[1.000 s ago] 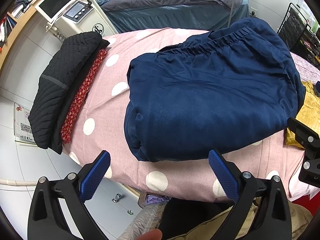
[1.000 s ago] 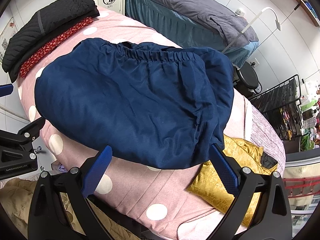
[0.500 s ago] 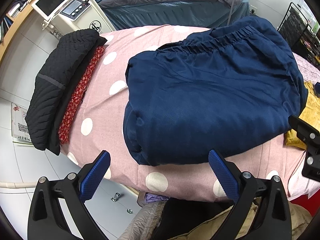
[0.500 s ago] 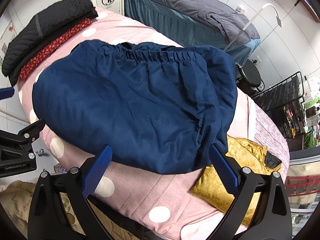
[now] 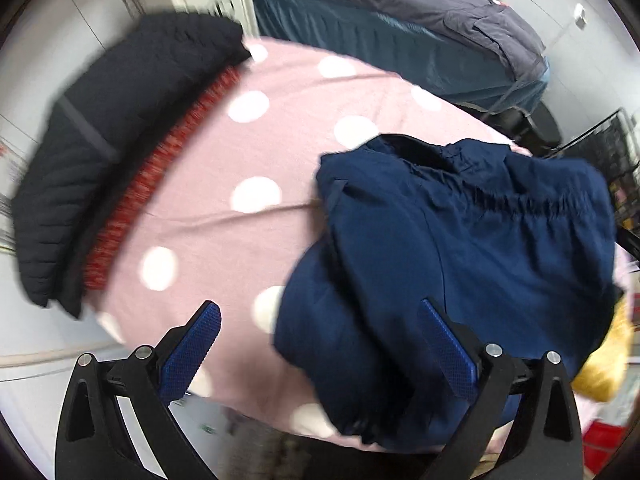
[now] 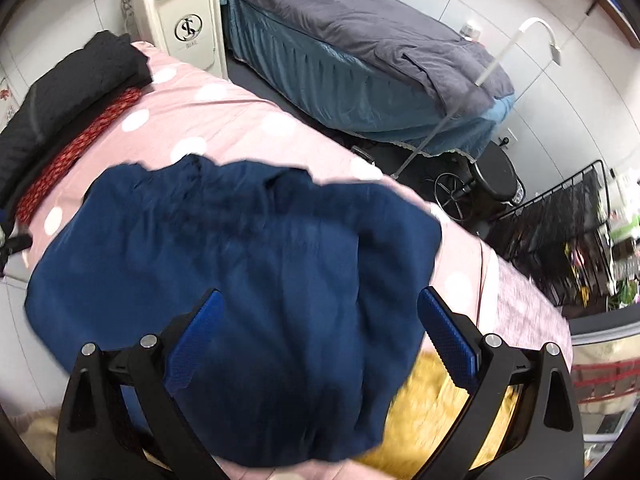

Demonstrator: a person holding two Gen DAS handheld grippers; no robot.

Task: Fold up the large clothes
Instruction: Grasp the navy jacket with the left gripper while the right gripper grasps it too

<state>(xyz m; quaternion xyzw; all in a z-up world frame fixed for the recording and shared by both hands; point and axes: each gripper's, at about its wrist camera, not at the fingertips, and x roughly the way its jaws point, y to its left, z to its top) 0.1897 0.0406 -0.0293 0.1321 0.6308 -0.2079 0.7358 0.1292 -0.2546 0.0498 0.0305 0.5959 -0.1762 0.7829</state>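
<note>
A folded navy blue garment (image 5: 472, 256) with an elastic waistband lies on the pink polka-dot bed (image 5: 248, 148). My left gripper (image 5: 318, 320) is open, its right finger (image 5: 444, 344) over the garment's near left edge and its left finger over the pink sheet. In the right wrist view the garment (image 6: 248, 264) fills the middle. My right gripper (image 6: 318, 312) is open, both fingers low over the cloth. Neither gripper holds anything.
A folded black quilted garment (image 5: 108, 136) sits on red patterned cloth (image 5: 152, 168) at the bed's left end. A yellow cloth (image 6: 436, 412) lies beside the navy garment on the right. A teal massage bed (image 6: 360, 40), a white machine (image 6: 188, 24) and a black rack (image 6: 560, 216) stand behind.
Both grippers have moved forward and down over the bed, close to the navy garment. The garment looks more bunched than before. The views are motion-blurred.
</note>
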